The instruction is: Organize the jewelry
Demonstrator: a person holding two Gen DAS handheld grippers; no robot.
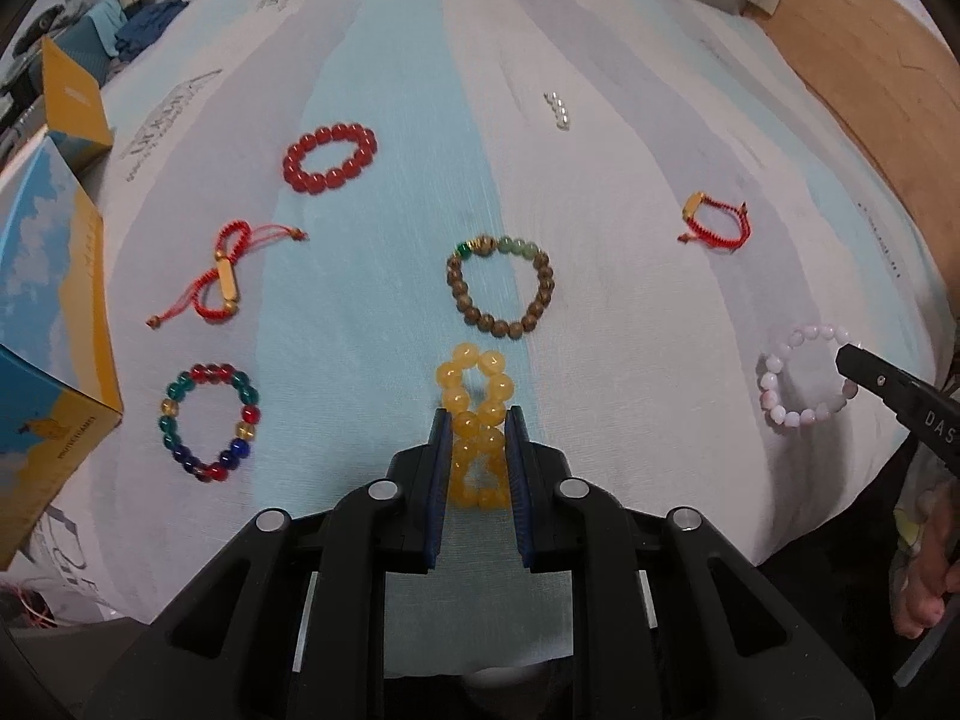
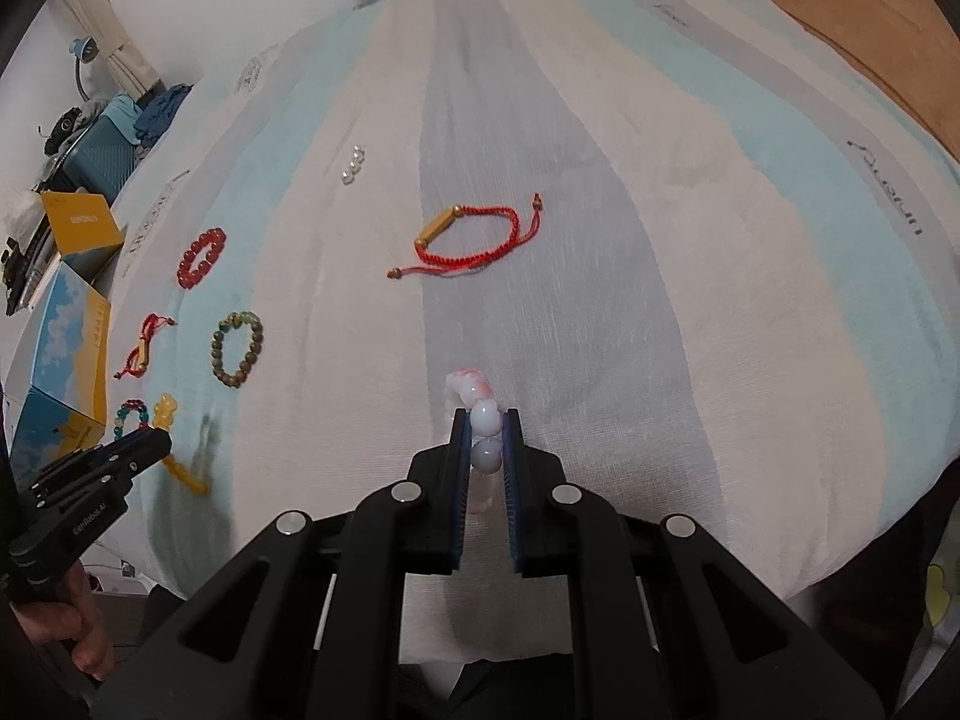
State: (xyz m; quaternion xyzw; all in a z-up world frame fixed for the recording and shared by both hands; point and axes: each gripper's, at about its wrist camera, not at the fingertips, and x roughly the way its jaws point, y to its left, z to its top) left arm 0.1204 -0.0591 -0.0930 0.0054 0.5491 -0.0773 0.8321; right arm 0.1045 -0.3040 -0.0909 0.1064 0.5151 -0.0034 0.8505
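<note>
1. Striped cloth (image 1: 372,120), pale blue, grey and white, covers the work surface; the bracelets lie spread across it.
2. Left gripper (image 1: 477,420) is clamped on the yellow bead bracelet (image 1: 474,384). The loop is pinched into a figure-eight between the blue pads; its upper loop sticks out past the fingertips, the lower beads sit down between the fingers.
3. Right gripper (image 2: 486,417) is closed on the pale pink bead bracelet (image 2: 485,417). Two beads show between the pads, and a small bunch of pink beads pokes out just beyond the tips.
4. From the left wrist view the pink bracelet hangs as an open ring off the tip of the right gripper, at the right edge of the cloth.
5. Just beyond the yellow bracelet lies a brown wooden bead bracelet (image 1: 501,288) with green beads and a gold bead along its far side.
6. To the left: multicoloured glass bead bracelet (image 1: 207,420), red cord bracelet with gold tube (image 1: 222,276), red bead bracelet (image 1: 330,157).
7. To the right, well apart: second red cord bracelet (image 1: 717,222); farther off, a short row of white pearls (image 1: 558,111).
8. Blue-and-yellow boxes (image 1: 54,324) stand at the cloth's left edge.
9. A hand (image 2: 81,618) holds the left gripper's handle.
</note>
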